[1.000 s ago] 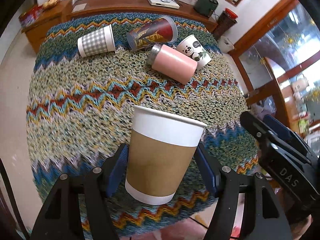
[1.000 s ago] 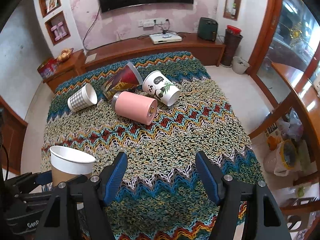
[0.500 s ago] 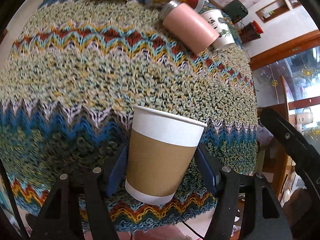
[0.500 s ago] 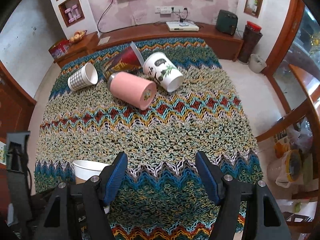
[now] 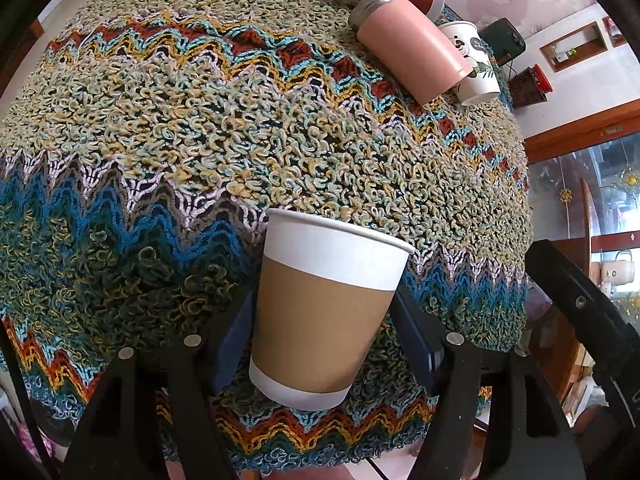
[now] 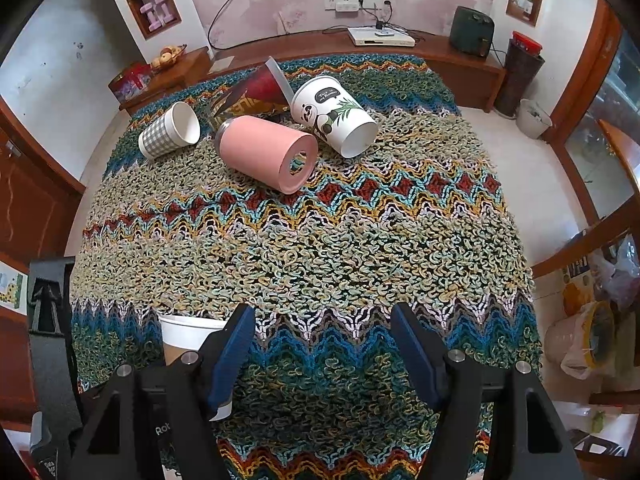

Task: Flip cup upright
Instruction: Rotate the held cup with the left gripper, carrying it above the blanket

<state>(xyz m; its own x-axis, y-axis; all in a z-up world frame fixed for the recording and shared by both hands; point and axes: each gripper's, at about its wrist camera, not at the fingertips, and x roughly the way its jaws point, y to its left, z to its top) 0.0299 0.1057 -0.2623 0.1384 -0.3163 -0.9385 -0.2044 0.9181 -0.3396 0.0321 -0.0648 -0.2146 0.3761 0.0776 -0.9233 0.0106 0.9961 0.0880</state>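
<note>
Lower now than a second ago, the left tool [image 5: 324, 332] has carried the brown paper cup [image 5: 320, 312] down close over the knitted zigzag cloth [image 5: 200, 140] near its front edge. Its blue pads [image 5: 234, 344] clamp the cup's brown sleeve on both sides; the cup sits mouth-up, tilted slightly, in the lower centre of the left wrist view. The right tool [image 6: 324, 352] hovers spread wide with nothing between its fingers, at the bottom of its frame. Toward the top of that frame four cups lie on their sides: a checked cup [image 6: 168, 130], a red printed cup [image 6: 256, 90], a pink tumbler [image 6: 266, 152] and a panda cup [image 6: 334, 114].
</note>
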